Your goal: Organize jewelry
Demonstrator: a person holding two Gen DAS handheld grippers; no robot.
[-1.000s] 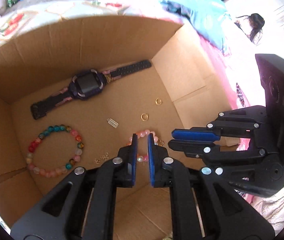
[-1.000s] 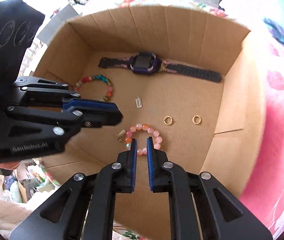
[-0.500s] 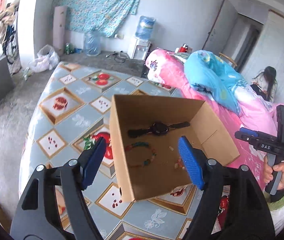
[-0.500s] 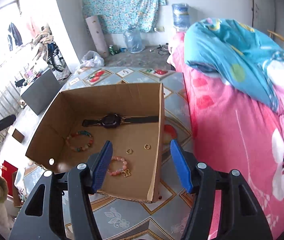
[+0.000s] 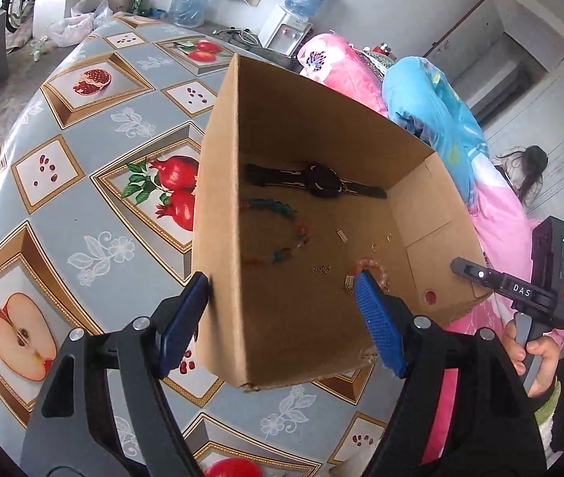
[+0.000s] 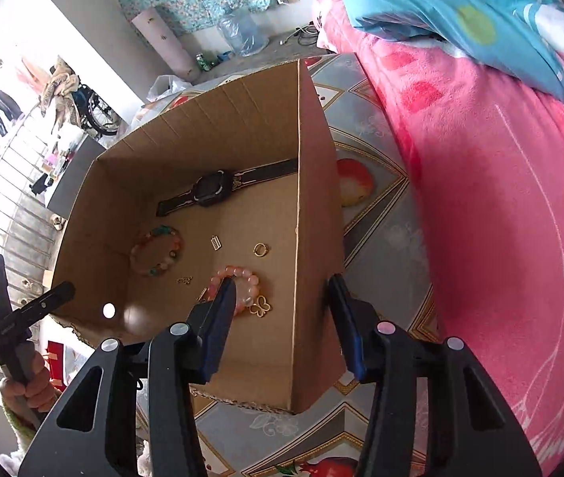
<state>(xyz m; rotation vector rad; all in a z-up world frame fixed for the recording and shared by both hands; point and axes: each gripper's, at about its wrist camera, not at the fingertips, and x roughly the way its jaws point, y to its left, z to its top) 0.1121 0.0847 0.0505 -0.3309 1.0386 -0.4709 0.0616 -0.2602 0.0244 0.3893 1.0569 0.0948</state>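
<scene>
An open cardboard box [image 5: 218, 198] stands on the table. Inside lie a dark watch [image 5: 321, 185], a multicolour bead bracelet [image 5: 282, 234], a pink bead bracelet [image 6: 242, 282], a gold ring [image 6: 261, 249] and a gold butterfly charm [image 6: 260, 307]. My left gripper [image 5: 282, 278] is open and straddles the box's left wall, one finger outside and one inside. My right gripper [image 6: 281, 282] straddles the right wall [image 6: 310, 238]. Its jaws are closing, with a gap still between the inner pad and the wall.
The table wears a grey fruit-patterned cloth [image 5: 83, 159]. A bed with a pink blanket [image 6: 500, 238] and a blue quilt [image 5: 433, 111] runs along the right side. A person with dark hair [image 5: 532, 171] sits at the back right.
Both grippers were shut low inside the box over the pink bracelet. They have since pulled back and up out of it, opened, and come to straddle opposite side walls.
</scene>
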